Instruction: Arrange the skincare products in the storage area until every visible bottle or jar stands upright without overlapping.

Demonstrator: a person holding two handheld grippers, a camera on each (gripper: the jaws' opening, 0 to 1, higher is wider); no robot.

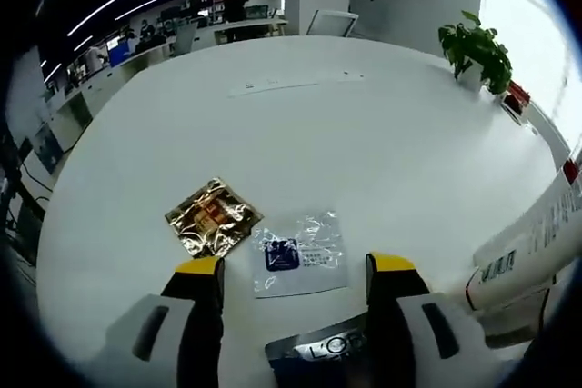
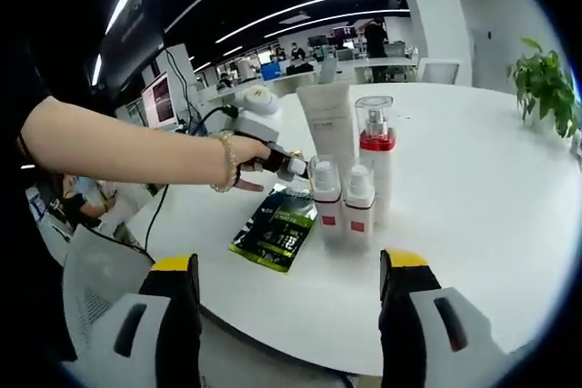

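Observation:
In the right gripper view, a tall white tube (image 2: pixel 327 124), a spray bottle with a clear cap and red band (image 2: pixel 375 147) and two small white bottles (image 2: pixel 326 197) (image 2: pixel 358 202) stand upright close together on the white table (image 2: pixel 473 224). A dark green sachet (image 2: pixel 277 229) lies flat beside them. My right gripper (image 2: pixel 291 279) is open, short of the bottles. A person's hand holds my left gripper (image 2: pixel 273 159) just left of the tube. In the left gripper view, the left gripper (image 1: pixel 296 279) is open over a dark packet (image 1: pixel 314 352), with a white barcoded tube (image 1: pixel 536 238) at the right.
A gold sachet (image 1: pixel 211 217) and a clear sachet with a blue label (image 1: pixel 298 254) lie flat ahead of the left jaws. A potted plant (image 1: pixel 477 47) stands at the far table edge. A grey chair (image 2: pixel 100 279) sits near the table's near left edge.

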